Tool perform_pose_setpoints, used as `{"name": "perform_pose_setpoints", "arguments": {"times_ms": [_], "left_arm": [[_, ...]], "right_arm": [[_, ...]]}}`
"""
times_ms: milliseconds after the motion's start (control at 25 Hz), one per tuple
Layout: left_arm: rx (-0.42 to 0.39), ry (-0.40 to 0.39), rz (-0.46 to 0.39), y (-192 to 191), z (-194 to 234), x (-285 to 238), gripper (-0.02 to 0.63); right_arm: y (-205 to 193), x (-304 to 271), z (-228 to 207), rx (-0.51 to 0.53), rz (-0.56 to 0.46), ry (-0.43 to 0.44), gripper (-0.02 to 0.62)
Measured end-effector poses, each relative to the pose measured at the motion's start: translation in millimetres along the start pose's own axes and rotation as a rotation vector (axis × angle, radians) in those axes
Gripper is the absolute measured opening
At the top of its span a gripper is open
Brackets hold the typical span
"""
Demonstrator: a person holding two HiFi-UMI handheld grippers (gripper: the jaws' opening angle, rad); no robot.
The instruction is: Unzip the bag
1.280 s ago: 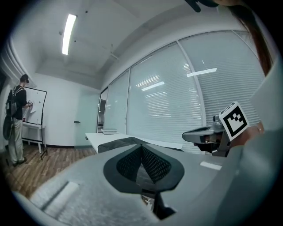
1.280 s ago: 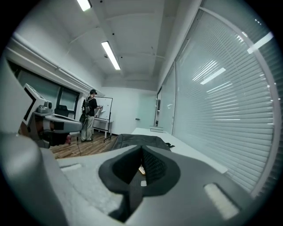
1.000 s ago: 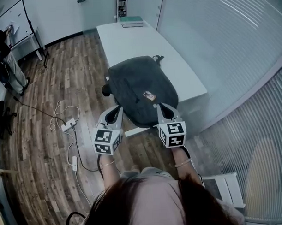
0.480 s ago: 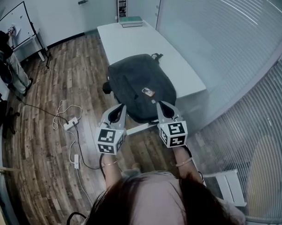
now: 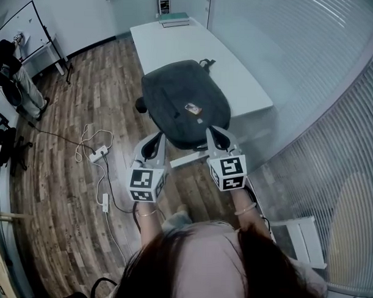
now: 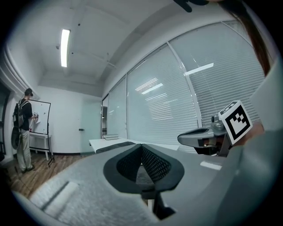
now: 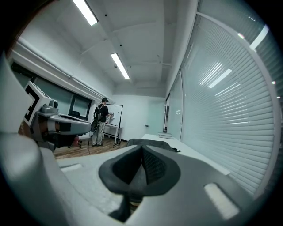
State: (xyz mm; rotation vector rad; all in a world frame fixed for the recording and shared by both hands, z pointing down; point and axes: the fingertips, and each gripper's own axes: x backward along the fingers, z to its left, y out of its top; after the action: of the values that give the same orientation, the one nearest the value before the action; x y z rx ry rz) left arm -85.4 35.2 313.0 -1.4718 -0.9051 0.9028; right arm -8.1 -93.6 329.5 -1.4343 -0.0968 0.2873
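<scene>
Illumination bright, even, cool white. Source: ceiling strip lights (image 6: 65, 47), visible in both gripper views; their reflections streak the blinds (image 6: 199, 69) as glare. Shadows soft and faint. The white tabletop (image 5: 178, 47) is near overexposed; the dark bag (image 5: 182, 102) shows little surface detail. Heavy fisheye bending at all edges. Gripper views vignetted black at corners, near foreground out of focus.

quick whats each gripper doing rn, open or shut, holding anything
Left gripper: shut, jaws together, holding nothing.
Right gripper: shut, jaws together, holding nothing.
</scene>
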Motion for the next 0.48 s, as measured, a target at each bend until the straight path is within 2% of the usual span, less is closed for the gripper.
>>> {"name": "perform_pose_setpoints", "arguments": {"times_ms": [480], "left_arm": [[-0.008,0.026,-0.011,5.9,-31.2,20.9,0.009]], "right_arm": [[-0.9,33.1,1.7,0.009,-0.055,0.03,0.003]]}}
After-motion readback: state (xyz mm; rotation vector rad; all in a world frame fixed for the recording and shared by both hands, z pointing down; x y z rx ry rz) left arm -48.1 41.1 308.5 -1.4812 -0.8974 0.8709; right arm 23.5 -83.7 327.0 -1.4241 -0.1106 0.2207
